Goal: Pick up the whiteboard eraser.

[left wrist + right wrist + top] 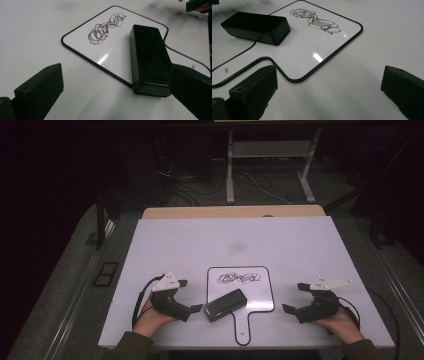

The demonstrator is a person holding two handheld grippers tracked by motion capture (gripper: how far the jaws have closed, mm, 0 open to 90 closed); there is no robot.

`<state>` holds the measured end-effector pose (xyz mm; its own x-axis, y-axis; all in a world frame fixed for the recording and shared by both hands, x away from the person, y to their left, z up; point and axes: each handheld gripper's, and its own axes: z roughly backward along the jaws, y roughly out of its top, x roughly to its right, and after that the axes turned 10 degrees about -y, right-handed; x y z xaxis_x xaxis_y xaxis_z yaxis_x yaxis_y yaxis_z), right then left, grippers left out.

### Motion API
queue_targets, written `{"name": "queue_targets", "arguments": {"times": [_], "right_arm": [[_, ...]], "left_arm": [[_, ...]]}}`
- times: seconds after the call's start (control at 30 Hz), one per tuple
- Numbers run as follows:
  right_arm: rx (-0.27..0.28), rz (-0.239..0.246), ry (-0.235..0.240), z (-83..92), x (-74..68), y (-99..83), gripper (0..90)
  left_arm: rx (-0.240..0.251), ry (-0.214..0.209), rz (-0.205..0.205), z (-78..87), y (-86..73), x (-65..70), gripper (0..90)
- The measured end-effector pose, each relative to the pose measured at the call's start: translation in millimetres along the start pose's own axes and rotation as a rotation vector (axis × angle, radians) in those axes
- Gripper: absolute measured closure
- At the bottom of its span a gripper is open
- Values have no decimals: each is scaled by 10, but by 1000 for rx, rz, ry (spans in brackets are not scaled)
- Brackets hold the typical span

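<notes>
The black eraser is lying on the little whiteboard, at its near left corner, and one end is sticking out past the edge. A dark scribble is sitting on the far part of the little whiteboard, a bit apart from the eraser. The little whiteboard has a handle that is pointing toward the person, and it is lying flat on the big white table.

The eraser is looking like a hard, smooth block. It is probably light and stiff, so it will not bend or break. Its shiny sides may be a bit slippery. The best place to take hold is across its two long sides, near the middle, so it is not tipping.

The left gripper is resting on the table just to the left of the eraser. Its jaws are standing wide apart and holding nothing. In the left gripper view, one jaw is right beside the near end of the eraser, but it is hard to tell if it is touching.

The right gripper is resting on the table to the right of the little whiteboard, well apart from the eraser. Its jaws are also standing wide apart with nothing between them.
</notes>
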<state>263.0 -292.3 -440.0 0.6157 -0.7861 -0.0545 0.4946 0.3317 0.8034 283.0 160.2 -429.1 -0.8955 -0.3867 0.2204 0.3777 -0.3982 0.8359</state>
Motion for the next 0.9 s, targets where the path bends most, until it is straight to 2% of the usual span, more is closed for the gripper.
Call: {"name": "queue_targets", "arguments": {"times": [0.53, 0.67, 0.8, 0.9], "right_arm": [[18, -10, 25, 22, 21, -7, 0], [22, -6, 23, 17, 15, -6, 0], [30, -24, 17, 39, 27, -1, 0], [33, -16, 17, 41, 17, -5, 0]], "left_arm": [[12, 15, 9, 34, 38, -9, 0], [18, 22, 7, 52, 57, -10, 0], [19, 24, 9, 58, 75, -4, 0], [21, 26, 7, 57, 92, 8, 0]]}}
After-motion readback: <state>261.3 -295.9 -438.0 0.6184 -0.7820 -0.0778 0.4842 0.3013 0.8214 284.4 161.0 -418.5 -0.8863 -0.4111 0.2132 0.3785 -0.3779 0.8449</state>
